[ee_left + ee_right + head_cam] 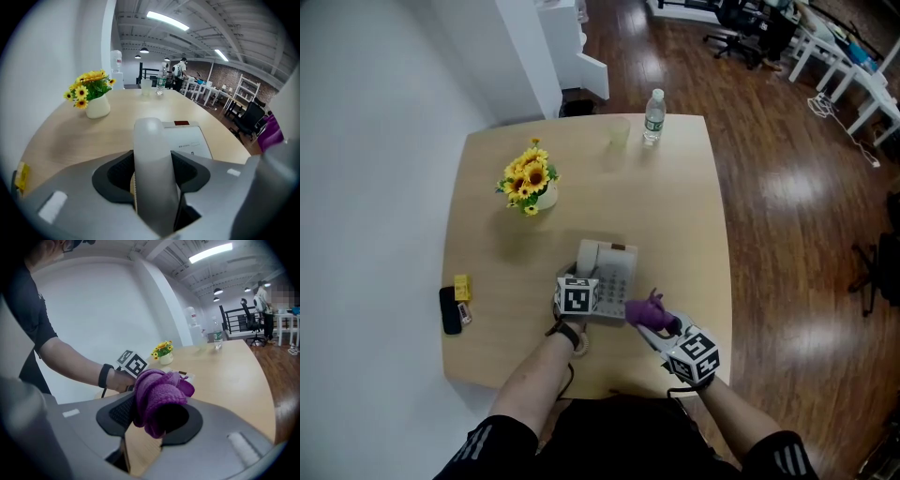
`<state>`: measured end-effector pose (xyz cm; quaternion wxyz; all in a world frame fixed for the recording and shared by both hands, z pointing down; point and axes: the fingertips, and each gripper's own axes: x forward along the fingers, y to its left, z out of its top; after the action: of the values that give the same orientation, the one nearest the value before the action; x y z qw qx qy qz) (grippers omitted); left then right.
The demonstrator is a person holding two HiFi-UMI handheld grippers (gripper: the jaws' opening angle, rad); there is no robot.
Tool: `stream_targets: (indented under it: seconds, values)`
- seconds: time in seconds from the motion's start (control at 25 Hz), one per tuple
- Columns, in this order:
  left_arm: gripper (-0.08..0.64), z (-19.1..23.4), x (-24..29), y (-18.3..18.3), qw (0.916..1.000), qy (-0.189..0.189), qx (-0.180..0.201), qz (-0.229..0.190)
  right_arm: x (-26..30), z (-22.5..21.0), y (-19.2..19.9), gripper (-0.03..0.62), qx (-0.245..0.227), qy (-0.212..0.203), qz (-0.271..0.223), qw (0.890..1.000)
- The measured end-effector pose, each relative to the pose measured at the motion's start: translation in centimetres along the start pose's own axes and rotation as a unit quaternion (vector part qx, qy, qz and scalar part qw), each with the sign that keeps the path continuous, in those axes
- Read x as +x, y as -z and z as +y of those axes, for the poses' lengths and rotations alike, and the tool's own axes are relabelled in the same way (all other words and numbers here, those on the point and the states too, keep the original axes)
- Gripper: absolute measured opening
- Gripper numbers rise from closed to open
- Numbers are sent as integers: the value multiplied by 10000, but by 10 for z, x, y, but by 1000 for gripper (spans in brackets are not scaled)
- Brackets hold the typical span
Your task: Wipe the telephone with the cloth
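A white desk telephone lies near the table's front edge. Its handset runs between the jaws of my left gripper, which is shut on it; the phone's base shows just beyond. To the right, my right gripper is shut on a bunched purple cloth, also plain in the right gripper view as the cloth. The cloth sits at the phone's right front corner; I cannot tell whether it touches.
A white pot of sunflowers stands behind the phone to the left. A water bottle and a clear cup stand at the far edge. A black object and a yellow one lie at the left edge.
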<state>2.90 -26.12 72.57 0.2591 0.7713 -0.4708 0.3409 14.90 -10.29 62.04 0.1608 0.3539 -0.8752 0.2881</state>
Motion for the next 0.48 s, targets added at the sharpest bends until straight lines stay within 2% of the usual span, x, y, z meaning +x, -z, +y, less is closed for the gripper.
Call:
stream_targets:
  seconds: [0.08,0.16,0.28,0.36,0.48]
  values:
    - [221,0,-3,-1,9995,188,-251,31,-3,-1,-1,160,26,5,-18,10000]
    - [219,0,-10,-3,9988,368,-311,-30,-5,-2,-1,160,69,29,-49,10000]
    - [218,-4,-30,-16,9956,772,-396,-353,-9,-4,-4,160,98,83,-108,9999]
    - [218,-11,-52,-29,9879,1254,-603,-685,-12,-3,-10,160,88,102,-186,9997]
    - [218,-21,-97,-45,9653,2077,-989,-1238,-16,5,-24,160,19,109,-357,9993]
